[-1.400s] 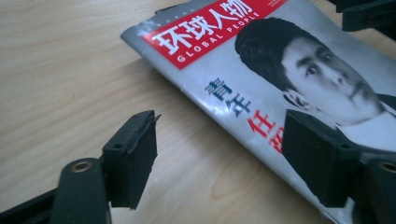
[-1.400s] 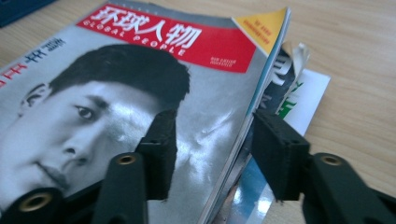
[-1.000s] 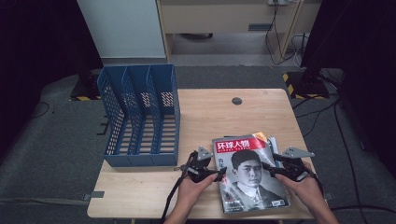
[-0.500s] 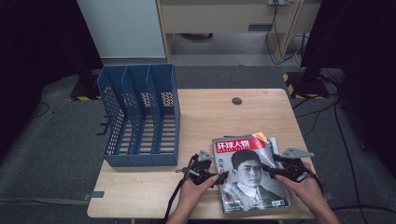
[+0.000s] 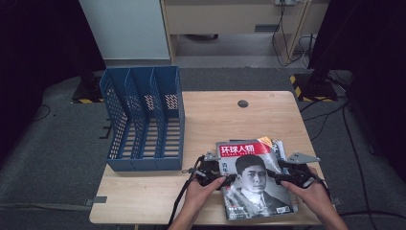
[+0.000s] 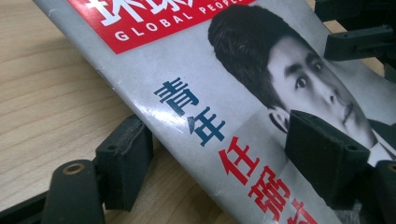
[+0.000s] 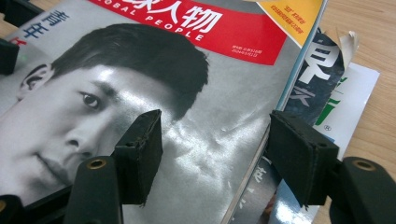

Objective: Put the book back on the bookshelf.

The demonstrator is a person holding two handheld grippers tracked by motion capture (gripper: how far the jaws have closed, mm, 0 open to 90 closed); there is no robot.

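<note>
Magazine [image 5: 253,179] between both open grippers

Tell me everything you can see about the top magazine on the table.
The top magazine is glossy, with a red title band, a black-and-white portrait and blue and red Chinese text. It lies face up on other magazines near the table's front edge. The left tongs and right tongs each straddle a side edge, jaws open.

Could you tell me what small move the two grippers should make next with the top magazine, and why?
Probably close both on its edges. The left gripper straddles the top magazine at its left edge, the right gripper its right edge, fingers open, more magazines beneath. A firm two-sided grip would allow lifting it toward the blue file rack.
</note>
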